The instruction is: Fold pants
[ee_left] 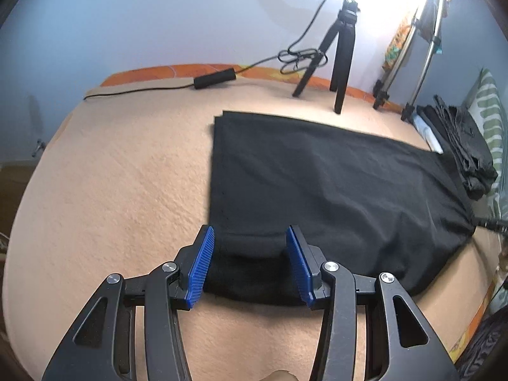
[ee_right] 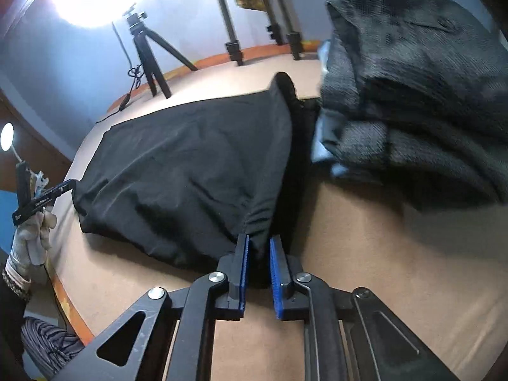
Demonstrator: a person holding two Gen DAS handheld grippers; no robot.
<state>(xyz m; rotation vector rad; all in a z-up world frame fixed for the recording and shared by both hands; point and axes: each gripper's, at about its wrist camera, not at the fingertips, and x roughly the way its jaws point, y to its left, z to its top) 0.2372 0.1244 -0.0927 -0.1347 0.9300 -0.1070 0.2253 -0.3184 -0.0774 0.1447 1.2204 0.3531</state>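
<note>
A pair of black fabric pants (ee_left: 317, 184), folded flat, lies on the peach textured table covering (ee_left: 120, 184). At their near-left corner the left gripper (ee_left: 250, 265) stands with jaws spread around the hem, pads not pressing. At their right corner the right gripper (ee_right: 259, 270) pinches bunched cloth. Right of the pants sits a stack of folded dark garments (ee_right: 412, 95).

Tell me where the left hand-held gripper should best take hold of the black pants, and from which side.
Probably the near corner of the black pants, approached from above and from the near edge. The fabric lies flat on the tan surface, and that edge already sits between the open pads of the left hand-held gripper. The right hand-held gripper pinches the matching corner, so both ends could lift evenly.
</note>
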